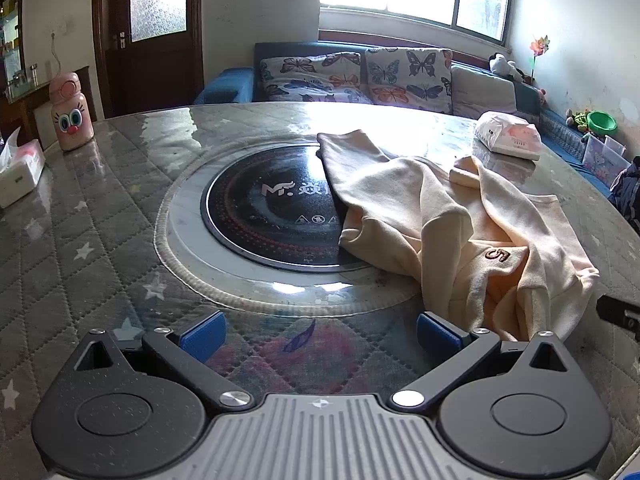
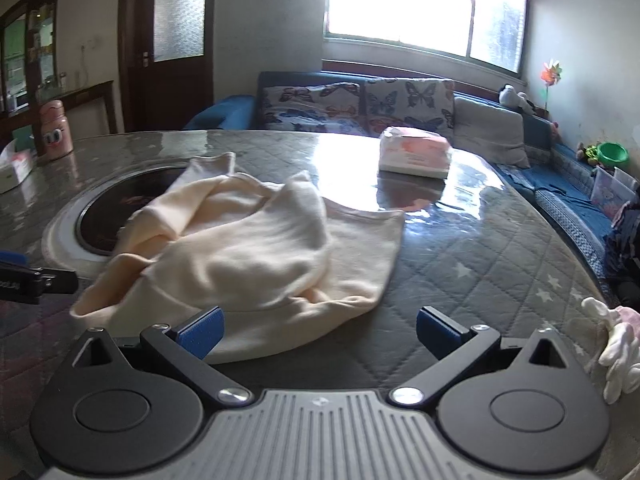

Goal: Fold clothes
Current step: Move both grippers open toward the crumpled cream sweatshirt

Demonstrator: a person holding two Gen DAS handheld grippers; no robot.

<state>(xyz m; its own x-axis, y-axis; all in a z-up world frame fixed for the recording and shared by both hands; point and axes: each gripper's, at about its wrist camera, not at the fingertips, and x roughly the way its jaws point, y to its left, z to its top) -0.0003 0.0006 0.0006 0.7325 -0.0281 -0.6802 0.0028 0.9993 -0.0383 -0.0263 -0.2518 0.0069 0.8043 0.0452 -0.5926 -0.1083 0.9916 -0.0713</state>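
A cream sweatshirt (image 1: 460, 232) lies crumpled on the round table, partly over the black induction hob (image 1: 272, 216); a small "5" patch shows on it. It also shows in the right wrist view (image 2: 248, 256), bunched up with one sleeve toward the hob. My left gripper (image 1: 318, 334) is open and empty, just left of the garment's near edge. My right gripper (image 2: 318, 332) is open and empty, its left pad (image 2: 202, 330) at the garment's near hem. The left gripper's tip shows at the left edge of the right wrist view (image 2: 36, 280).
A quilted grey cover under clear plastic (image 1: 100, 240) covers the table. A pink bottle (image 1: 71, 114) and tissue box (image 1: 20, 168) stand far left. A tissue pack (image 1: 508, 134) lies at the far right. A white and pink cloth (image 2: 618, 344) lies at the right edge. A sofa (image 1: 360, 76) stands behind.
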